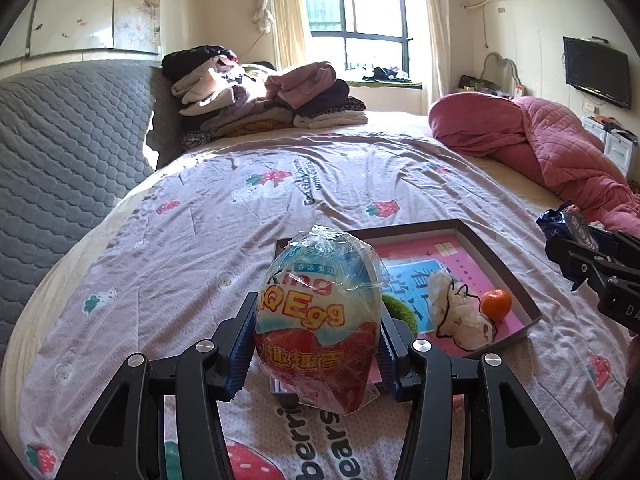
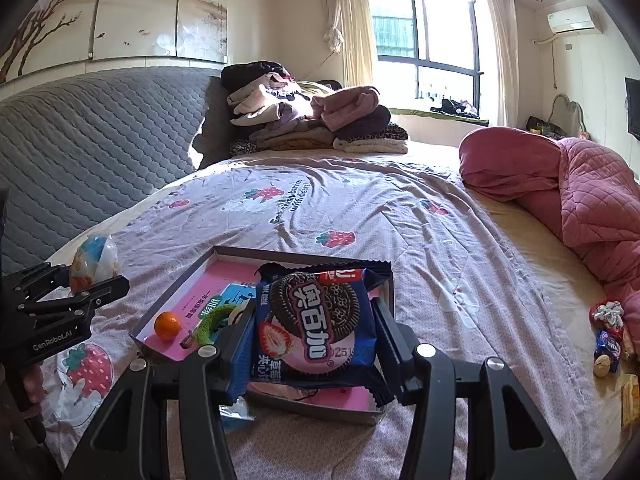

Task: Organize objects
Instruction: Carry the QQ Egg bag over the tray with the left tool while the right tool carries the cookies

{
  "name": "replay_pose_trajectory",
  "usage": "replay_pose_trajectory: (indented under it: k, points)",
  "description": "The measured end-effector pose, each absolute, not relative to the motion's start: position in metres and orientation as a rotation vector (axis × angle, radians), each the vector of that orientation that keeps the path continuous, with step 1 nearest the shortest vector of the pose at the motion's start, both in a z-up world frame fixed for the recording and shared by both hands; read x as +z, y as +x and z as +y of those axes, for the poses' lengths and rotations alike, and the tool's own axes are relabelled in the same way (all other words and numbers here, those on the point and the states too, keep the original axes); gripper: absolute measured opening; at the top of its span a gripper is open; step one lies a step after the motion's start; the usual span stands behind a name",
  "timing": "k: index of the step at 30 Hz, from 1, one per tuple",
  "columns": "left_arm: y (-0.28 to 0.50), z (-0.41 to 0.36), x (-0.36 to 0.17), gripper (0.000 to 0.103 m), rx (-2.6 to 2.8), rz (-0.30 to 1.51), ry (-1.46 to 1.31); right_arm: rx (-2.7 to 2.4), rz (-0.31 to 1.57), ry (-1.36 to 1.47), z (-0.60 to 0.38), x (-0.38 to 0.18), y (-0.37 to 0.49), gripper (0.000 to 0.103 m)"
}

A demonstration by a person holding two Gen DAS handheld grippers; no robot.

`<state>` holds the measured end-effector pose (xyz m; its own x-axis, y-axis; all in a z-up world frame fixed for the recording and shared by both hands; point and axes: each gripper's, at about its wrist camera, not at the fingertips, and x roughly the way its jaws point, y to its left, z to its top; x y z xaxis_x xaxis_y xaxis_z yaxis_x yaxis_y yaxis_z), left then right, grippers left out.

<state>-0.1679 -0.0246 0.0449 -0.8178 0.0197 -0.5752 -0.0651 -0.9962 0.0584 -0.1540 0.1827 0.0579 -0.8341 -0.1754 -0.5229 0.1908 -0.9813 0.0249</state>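
Observation:
My left gripper (image 1: 318, 344) is shut on a plastic-wrapped toy egg (image 1: 320, 320) and holds it above the near left corner of a shallow grey box (image 1: 496, 256) with a pink lining. The box holds a small orange (image 1: 496, 303), a white cloth piece with black cord (image 1: 460, 316) and a green fuzzy item (image 1: 400, 310). My right gripper (image 2: 314, 344) is shut on a blue Oreo cookie packet (image 2: 316, 320) above the box (image 2: 176, 284), where the orange (image 2: 168, 325) and the green item (image 2: 212, 320) lie. Each gripper shows in the other's view, the right one (image 1: 596, 272) and the left one (image 2: 80, 292).
The box sits on a bed with a strawberry-print cover (image 2: 360, 208). A pink quilt (image 2: 580, 200) is bunched at the right, folded clothes (image 2: 312, 120) are piled at the far end, and a grey padded headboard (image 2: 100, 140) runs along the left. Several wrapped sweets (image 2: 608, 340) lie at the right.

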Motion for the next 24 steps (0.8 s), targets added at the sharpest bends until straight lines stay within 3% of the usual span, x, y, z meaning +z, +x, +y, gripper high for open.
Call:
replay_pose_trajectory:
  k: [24]
  points:
    - [-0.222, -0.024, 0.039, 0.053, 2.937, 0.098, -0.988, -2.811, 0.126, 0.8, 0.165, 0.056, -0.203, 0.053]
